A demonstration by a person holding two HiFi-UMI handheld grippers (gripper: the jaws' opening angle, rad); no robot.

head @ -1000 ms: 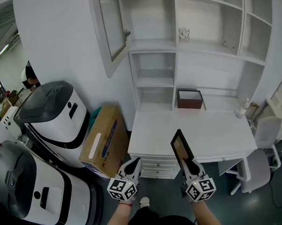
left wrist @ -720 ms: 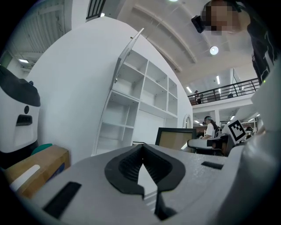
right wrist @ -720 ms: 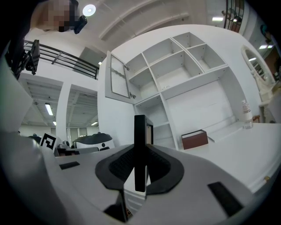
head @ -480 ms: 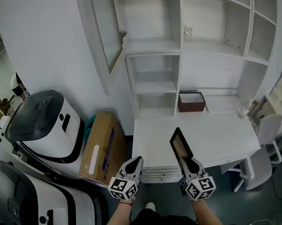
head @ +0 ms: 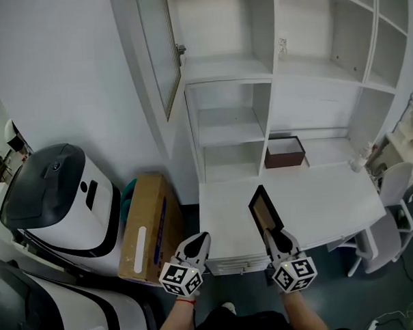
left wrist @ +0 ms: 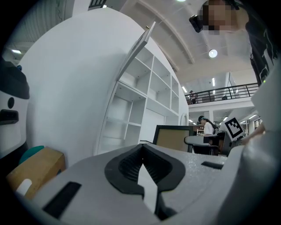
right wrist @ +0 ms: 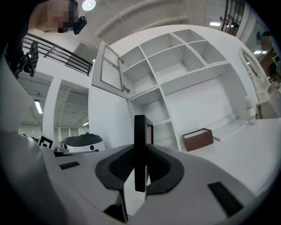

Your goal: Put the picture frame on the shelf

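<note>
fingers of my right gripper (head: 272,233) clench the picture frame (head: 263,207) by its lower edge, upright above the worktop (head: 317,197) front, ready to stand on the shelf (head: 231,136) ahead; left gripper (head: 198,240) fingers closed together, empty.

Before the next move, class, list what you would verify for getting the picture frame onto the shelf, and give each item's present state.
1. Picture frame clamped upright in the right gripper jaws: ok.
2. Left gripper jaws together, nothing between them: ok.
3. Shelf has open compartments facing the person: ok.
4. Cabinet door swung aside, apart from the frame: ok.
5. Frame near enough to the shelf: probably not ok, it shows near the desk's front edge.
6. Frame has a back stand: cannot tell.
</note>
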